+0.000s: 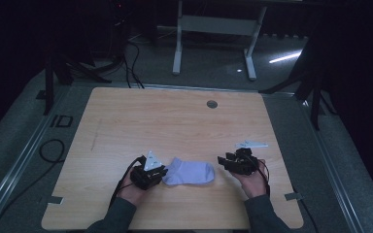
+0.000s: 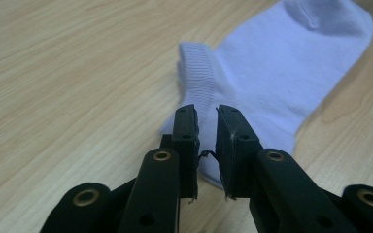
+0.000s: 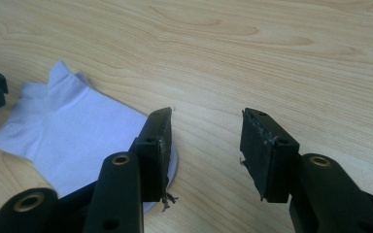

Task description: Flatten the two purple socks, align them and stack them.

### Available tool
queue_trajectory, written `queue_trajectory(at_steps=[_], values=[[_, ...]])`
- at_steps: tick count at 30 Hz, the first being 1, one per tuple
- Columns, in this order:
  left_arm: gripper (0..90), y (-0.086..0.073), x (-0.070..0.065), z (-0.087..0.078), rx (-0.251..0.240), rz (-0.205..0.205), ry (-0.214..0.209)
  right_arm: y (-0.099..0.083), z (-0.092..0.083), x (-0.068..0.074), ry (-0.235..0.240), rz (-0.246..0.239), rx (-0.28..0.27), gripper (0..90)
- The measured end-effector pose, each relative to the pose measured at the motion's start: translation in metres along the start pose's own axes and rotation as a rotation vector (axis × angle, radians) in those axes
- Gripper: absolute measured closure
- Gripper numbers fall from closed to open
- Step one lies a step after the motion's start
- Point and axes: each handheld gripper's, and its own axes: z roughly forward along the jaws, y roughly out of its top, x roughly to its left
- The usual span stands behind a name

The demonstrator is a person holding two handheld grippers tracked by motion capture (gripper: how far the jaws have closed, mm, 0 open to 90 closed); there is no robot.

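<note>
A pale lilac ankle sock [image 1: 190,173] lies flat near the front of the wooden table [image 1: 175,121], between my two grippers. My left gripper [image 1: 162,171] is at the sock's left end. In the left gripper view its jaws [image 2: 207,109] stand a narrow gap apart over the sock's [image 2: 281,63] corner below the ribbed cuff, with nothing clamped between them. My right gripper [image 1: 222,161] is at the sock's right end. In the right gripper view it [image 3: 206,114] is wide open, one jaw over the sock's [image 3: 77,131] rounded edge and bare wood in the gap.
A round grey grommet [image 1: 212,104] sits in the table's far middle. Tape marks [image 1: 294,196] lie near the front corners. A cable [image 1: 51,150] loops on the floor at the left, and a white desk frame [image 1: 213,29] stands beyond the table.
</note>
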Motion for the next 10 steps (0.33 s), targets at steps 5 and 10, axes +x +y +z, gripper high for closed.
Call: queue_trajectory(at_steps=[5,10], values=[[77.3,-0.001,0.007,-0.005,-0.015,-0.033,0.021,-0.003,0.001,-0.003,-0.008,0.011,0.006,54.1],[77.2,-0.002,0.018,-0.008,-0.015,-0.065,0.051,-0.008,0.001,-0.009,-0.022,0.020,0.007,54.1]])
